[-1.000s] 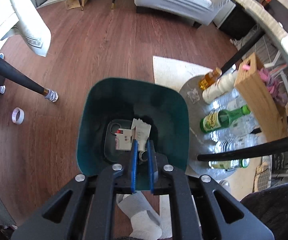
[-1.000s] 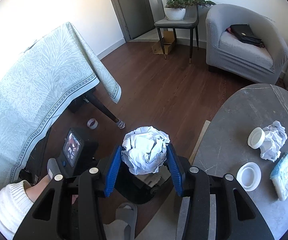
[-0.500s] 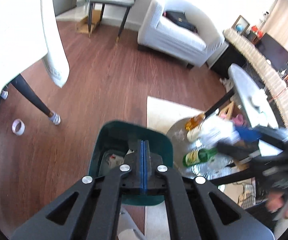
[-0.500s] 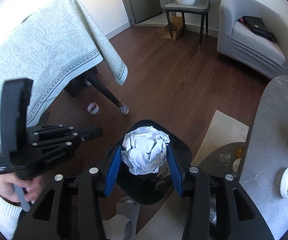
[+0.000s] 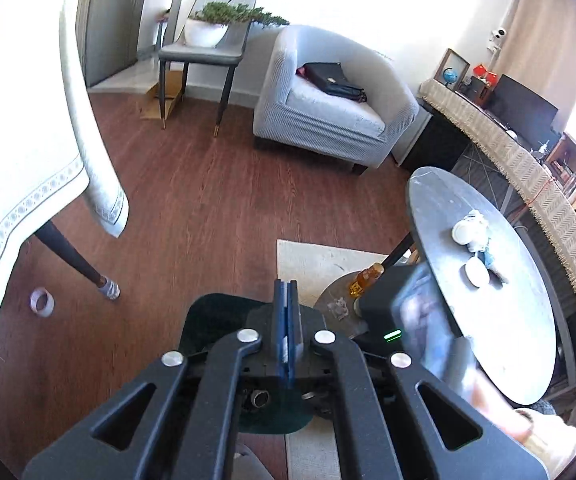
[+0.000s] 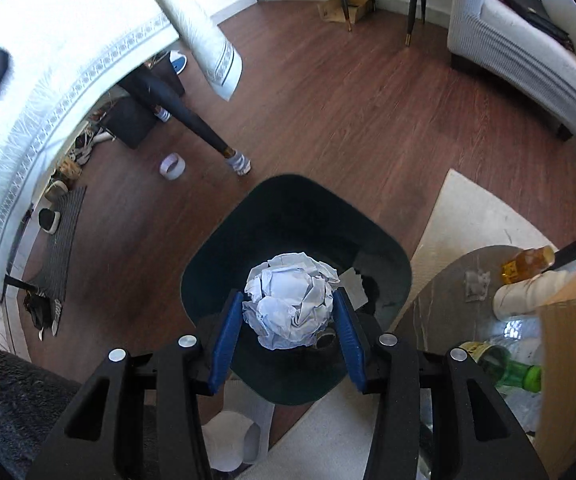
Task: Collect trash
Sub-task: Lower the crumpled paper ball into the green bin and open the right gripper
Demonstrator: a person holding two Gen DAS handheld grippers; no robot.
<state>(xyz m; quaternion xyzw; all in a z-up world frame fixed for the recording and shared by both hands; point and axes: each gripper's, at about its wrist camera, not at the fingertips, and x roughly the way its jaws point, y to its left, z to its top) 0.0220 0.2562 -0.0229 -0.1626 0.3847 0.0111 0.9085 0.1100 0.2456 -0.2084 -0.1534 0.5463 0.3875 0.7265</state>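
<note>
My right gripper (image 6: 290, 304) is shut on a crumpled white paper ball (image 6: 292, 306) and holds it right above the open dark green trash bin (image 6: 247, 232) on the floor. Some trash lies at the bin's bottom. My left gripper (image 5: 286, 300) is shut and empty, raised above the same bin (image 5: 207, 320). In the left wrist view the grey oval table (image 5: 500, 320) at right carries a crumpled tissue with a white lid (image 5: 470, 230), another white lid (image 5: 476, 274) and a blue packet (image 5: 490, 258). The right gripper's body (image 5: 408, 312) shows blurred beside that table.
A table with a pale green cloth (image 6: 47, 92) and dark leg (image 6: 191, 120) stands at left, a tape roll (image 6: 171, 166) on the floor by it. A low shelf (image 6: 448, 304) holds bottles (image 6: 504, 368) and a wooden box (image 6: 568, 360). A grey armchair (image 5: 328, 112) stands behind.
My right gripper has carried the paper ball from beside the table to right over the bin. My left gripper has shut, lifted out of the bin and tilted up toward the room.
</note>
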